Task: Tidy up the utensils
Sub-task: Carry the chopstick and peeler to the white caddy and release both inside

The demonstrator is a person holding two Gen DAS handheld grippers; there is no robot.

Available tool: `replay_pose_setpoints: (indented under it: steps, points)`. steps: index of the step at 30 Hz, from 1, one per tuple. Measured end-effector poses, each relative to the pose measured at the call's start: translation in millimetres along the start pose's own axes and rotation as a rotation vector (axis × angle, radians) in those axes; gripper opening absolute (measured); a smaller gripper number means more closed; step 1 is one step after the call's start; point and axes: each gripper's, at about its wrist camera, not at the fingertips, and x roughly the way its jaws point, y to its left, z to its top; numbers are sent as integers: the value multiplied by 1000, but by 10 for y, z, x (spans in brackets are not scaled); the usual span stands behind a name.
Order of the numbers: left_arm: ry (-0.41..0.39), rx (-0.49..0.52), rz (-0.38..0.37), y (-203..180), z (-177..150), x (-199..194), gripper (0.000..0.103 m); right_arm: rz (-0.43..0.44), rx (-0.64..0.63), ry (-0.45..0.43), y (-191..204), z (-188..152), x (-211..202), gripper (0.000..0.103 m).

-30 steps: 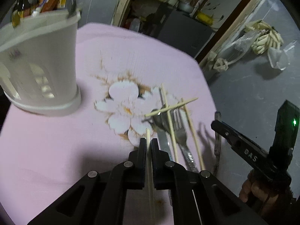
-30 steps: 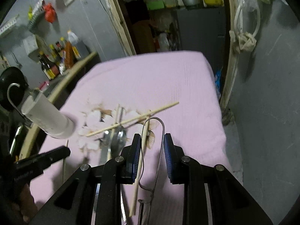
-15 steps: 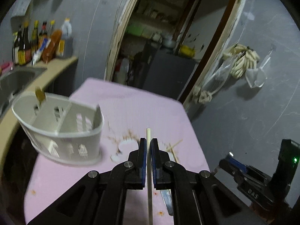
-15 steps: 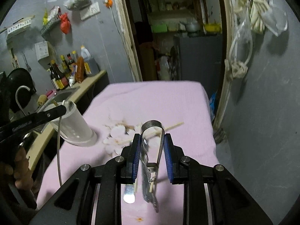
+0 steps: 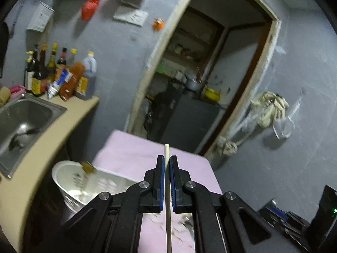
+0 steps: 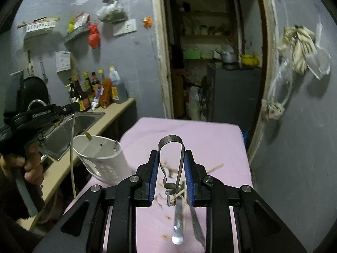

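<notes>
My left gripper (image 5: 166,164) is shut on a pale wooden chopstick (image 5: 167,200), held upright above the pink table (image 5: 134,154). It also shows in the right wrist view (image 6: 72,145), hanging from the left gripper (image 6: 73,106) over the white utensil holder (image 6: 105,164). The holder (image 5: 73,181) stands at the table's left edge. My right gripper (image 6: 171,164) is shut on the looped end of metal tongs (image 6: 171,160), lifted above the table. More chopsticks (image 6: 214,167) and metal cutlery (image 6: 179,221) lie on the cloth below.
A counter with a steel sink (image 5: 23,118) and several sauce bottles (image 5: 61,73) runs along the left. An open doorway (image 6: 210,63) lies beyond the table. Grey wall with hanging bags (image 6: 299,46) stands on the right.
Both grippers have risen from the table, the left with the chopstick and the right with the tongs. The left one moved over toward the white holder.
</notes>
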Motion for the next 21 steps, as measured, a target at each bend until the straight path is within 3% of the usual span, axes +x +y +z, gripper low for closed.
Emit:
replay_pose_setpoints:
  steps: [11, 21]
  points:
    - [-127, -65, 97, 747, 475, -100, 5, 42, -14, -68, 435, 342, -1, 21]
    - [-225, -94, 163, 1152, 788, 141, 5, 177, -15, -132, 866, 719, 277, 21]
